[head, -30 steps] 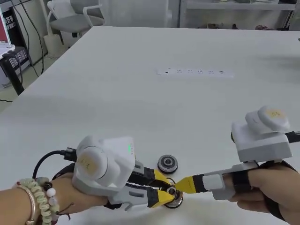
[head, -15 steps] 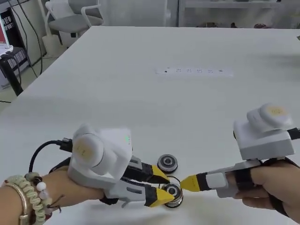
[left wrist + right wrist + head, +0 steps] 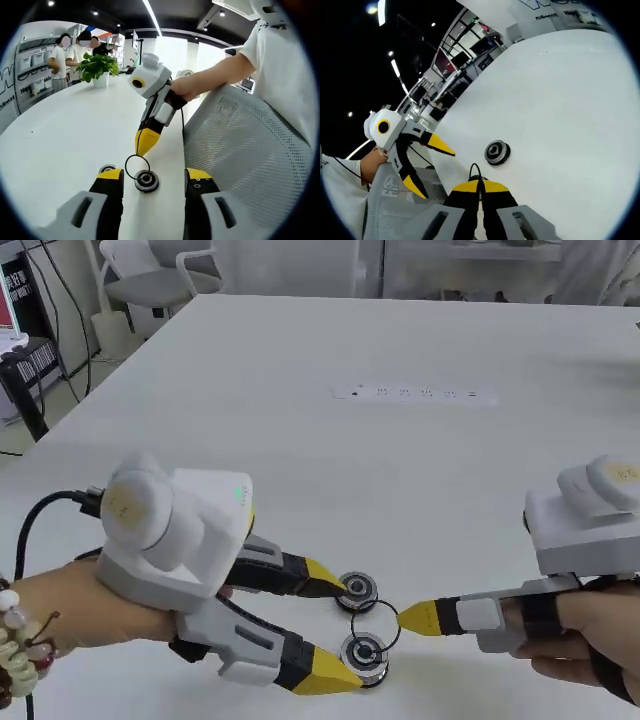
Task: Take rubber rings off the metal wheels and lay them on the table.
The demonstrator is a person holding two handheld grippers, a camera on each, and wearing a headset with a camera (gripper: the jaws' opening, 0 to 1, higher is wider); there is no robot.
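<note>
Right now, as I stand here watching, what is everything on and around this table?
Table: one, white, runs across the whole scene.
Metal wheels: two, silver with dark centres, near edge of the table; one farther, one nearer.
Rubber ring: one, black, thin loop pinched between the two wheels.
Power strip: one, white, middle of the table.
Office chair: one, grey, beyond the far left corner.
Potted plant: one, green, far end of the table.
Left hand-held gripper: one, white with black and yellow jaws, open around the nearer wheel.
Right hand-held gripper: one, same colours, shut on the ring.
</note>
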